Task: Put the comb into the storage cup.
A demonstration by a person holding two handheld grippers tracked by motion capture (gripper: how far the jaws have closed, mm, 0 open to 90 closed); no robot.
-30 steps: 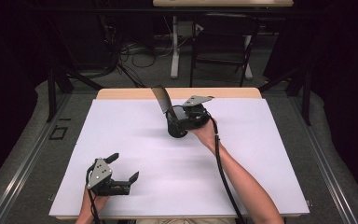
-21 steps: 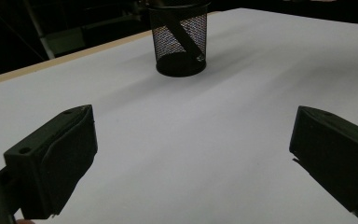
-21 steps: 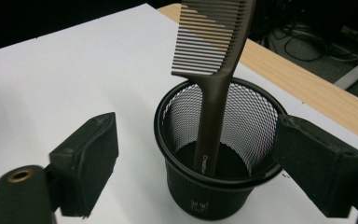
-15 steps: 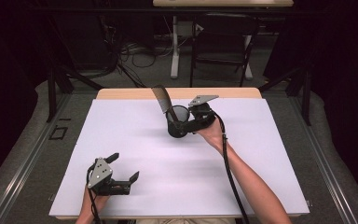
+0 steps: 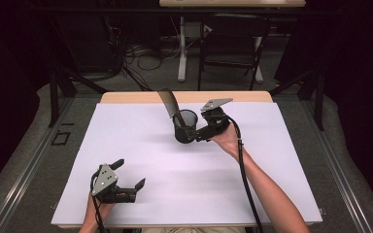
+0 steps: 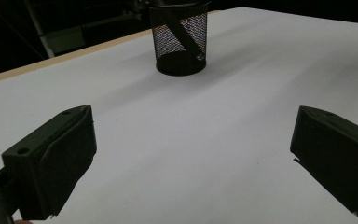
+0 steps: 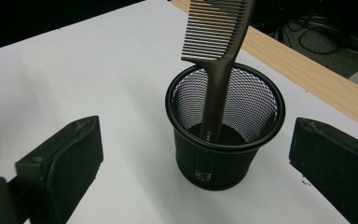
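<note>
comb [image 7: 216, 56] standing in mesh cup [image 7: 223, 158], cup on table [image 5: 141, 145] toward far edge, right of centre

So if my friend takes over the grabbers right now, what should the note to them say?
Right gripper: open, its jaws have just been opening; nothing is pressed between them. It sits right beside the mesh cup.
Left gripper: open, holding nothing, near the front of the table.
Things: the comb stands handle-down in the mesh cup, leaning on its rim, teeth sticking out above.
Done: comb is in the cup and let go.
Left: probably just pull the right gripper away without tipping the cup.
</note>
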